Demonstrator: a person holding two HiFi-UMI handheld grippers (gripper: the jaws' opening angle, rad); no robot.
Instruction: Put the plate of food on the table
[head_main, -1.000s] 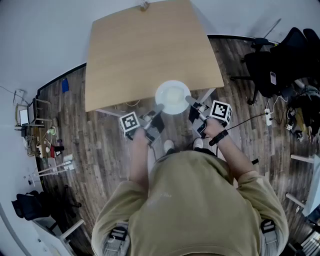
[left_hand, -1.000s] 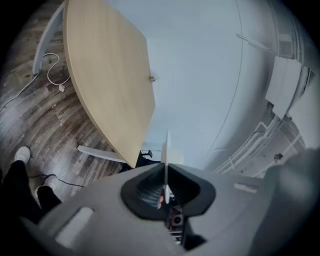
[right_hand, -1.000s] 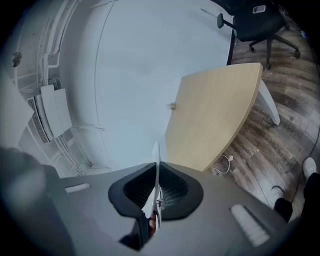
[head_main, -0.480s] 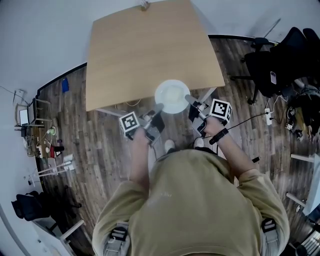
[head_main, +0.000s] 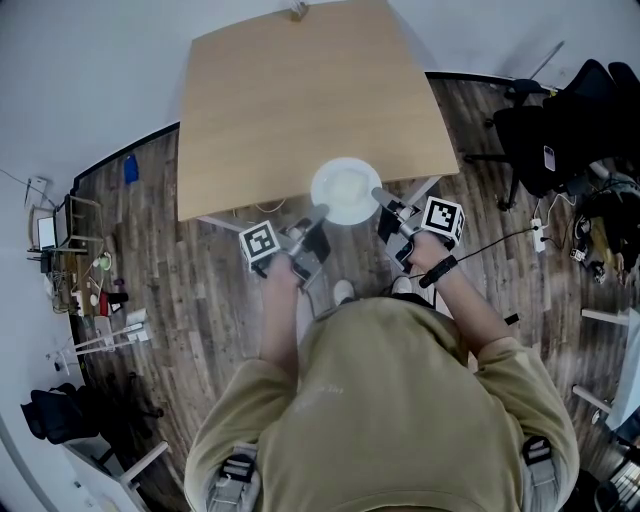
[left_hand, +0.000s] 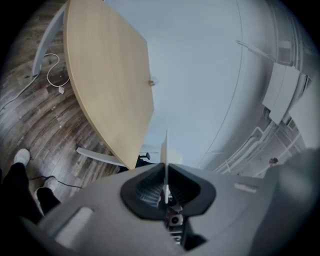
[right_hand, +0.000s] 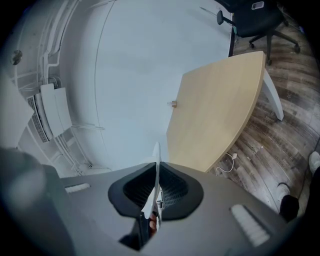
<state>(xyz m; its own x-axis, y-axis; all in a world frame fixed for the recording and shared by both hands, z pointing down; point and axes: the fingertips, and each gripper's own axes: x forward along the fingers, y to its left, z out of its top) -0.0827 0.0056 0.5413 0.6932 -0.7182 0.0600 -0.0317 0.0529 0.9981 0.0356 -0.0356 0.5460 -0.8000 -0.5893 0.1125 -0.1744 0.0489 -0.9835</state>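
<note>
A white plate (head_main: 346, 190) with something pale on it hangs over the near edge of the light wooden table (head_main: 300, 100). My left gripper (head_main: 318, 213) is shut on the plate's left rim and my right gripper (head_main: 377, 196) on its right rim. In the left gripper view the plate (left_hand: 164, 150) shows edge-on as a thin white line pinched between the left gripper's (left_hand: 165, 189) dark pads. The right gripper view shows the same: the plate's rim (right_hand: 156, 165) is clamped in the right gripper (right_hand: 156, 200). What the food is stays too small to tell.
A small knob-like object (head_main: 298, 10) sits at the table's far edge. Black office chairs (head_main: 560, 110) stand at the right, with a power strip and cables (head_main: 538, 232) on the wooden floor. Clutter (head_main: 90, 280) lies at the left wall. The person's shoe (head_main: 343, 292) is below the plate.
The plate, held in both grippers, has edged slightly forward over the table's near edge. Both grips look unchanged.
</note>
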